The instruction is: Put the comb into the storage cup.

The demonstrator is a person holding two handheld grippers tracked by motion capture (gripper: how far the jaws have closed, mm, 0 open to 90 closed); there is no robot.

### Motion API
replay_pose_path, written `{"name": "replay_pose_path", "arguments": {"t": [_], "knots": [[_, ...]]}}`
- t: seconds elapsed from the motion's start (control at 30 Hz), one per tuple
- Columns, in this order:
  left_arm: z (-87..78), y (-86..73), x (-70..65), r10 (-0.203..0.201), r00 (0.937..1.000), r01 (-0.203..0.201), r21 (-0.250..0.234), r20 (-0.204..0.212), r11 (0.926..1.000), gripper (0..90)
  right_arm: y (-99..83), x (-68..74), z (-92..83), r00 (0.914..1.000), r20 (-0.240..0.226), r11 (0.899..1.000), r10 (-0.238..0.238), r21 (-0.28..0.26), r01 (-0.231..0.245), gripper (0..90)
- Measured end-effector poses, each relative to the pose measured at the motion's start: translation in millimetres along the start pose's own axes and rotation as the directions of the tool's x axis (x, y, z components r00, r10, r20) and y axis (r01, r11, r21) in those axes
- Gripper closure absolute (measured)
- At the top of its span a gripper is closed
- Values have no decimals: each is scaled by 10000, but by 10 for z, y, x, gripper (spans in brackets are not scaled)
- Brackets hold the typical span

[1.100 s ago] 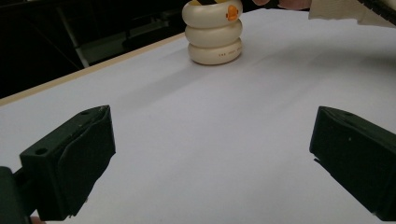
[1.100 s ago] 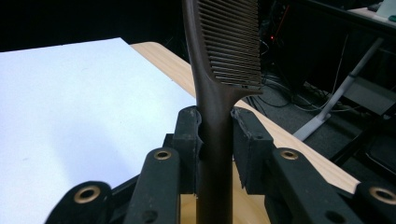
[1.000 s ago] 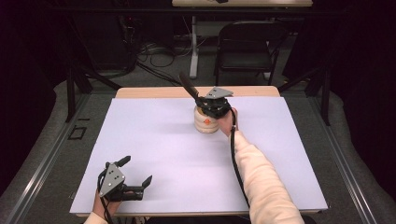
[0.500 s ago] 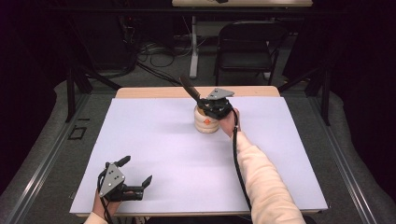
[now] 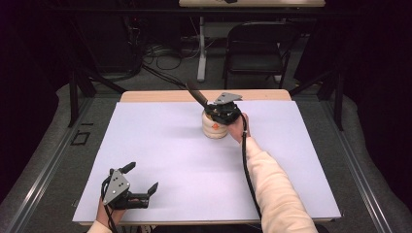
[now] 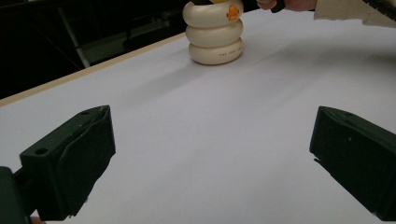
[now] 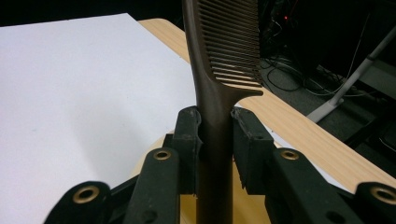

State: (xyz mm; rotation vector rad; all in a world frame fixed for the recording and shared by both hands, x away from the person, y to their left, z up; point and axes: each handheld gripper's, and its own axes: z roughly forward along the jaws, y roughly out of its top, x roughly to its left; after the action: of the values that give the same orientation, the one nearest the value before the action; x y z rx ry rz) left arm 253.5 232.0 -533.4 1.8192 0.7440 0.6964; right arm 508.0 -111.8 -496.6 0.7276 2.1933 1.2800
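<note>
White table (image 5: 160,145) before dark room's folding chair (image 5: 255,48).

The ringed holder (image 5: 214,127) stands toward the table's (image 5: 160,145) far edge. The right gripper (image 5: 222,112) sits over it, clamping a comb (image 5: 196,95) whose lower end seemingly enters it. The left gripper (image 5: 141,187) rests at the near left corner, well apart.

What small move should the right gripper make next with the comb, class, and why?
Probably a short, straight lift or lowering along the comb's length. The right gripper is shut on the brown comb at its handle, directly above the cream ribbed holder, with the handle running down into it. The left gripper rests open, far off.
</note>
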Motion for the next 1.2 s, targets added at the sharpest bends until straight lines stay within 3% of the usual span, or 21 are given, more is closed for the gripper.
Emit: {"name": "replay_pose_path", "arguments": {"t": [0.3, 0.4, 0.5, 0.7, 0.83, 1.2], "knots": [[2, 0, 0, 11, 10000, -11, 9, 7, 10000, 3, -19, -7, -13, 9999, -7, 9998, 112, 191, -112, 710], [0, 0, 1, 7, 10000, -7, 4, 0, 10000, 3, -28, -20, -20, 9997, -24, 9994, 260, 217, -259, 667], [5, 0, -3, 4, 10000, -4, -4, 30, 10000, 3, -28, -29, -31, 9994, 13, 9990, 337, 297, -338, 604], [2, 0, -4, -13, 10000, 13, -2, 3, 10000, 3, -4, -41, -99, 9978, 69, 9973, 654, 334, -656, 393], [6, 0, -1, 11, 10000, -11, -2, 18, 10000, 3, 21, -61, -207, 9960, -170, 9960, 875, 200, -871, 312], [8, 2, -5, 3, 10000, -3, 14, -12, 10000, 3, 34, -47, -450, 9927, -766, 9924, 928, 881, -859, 151]]}}
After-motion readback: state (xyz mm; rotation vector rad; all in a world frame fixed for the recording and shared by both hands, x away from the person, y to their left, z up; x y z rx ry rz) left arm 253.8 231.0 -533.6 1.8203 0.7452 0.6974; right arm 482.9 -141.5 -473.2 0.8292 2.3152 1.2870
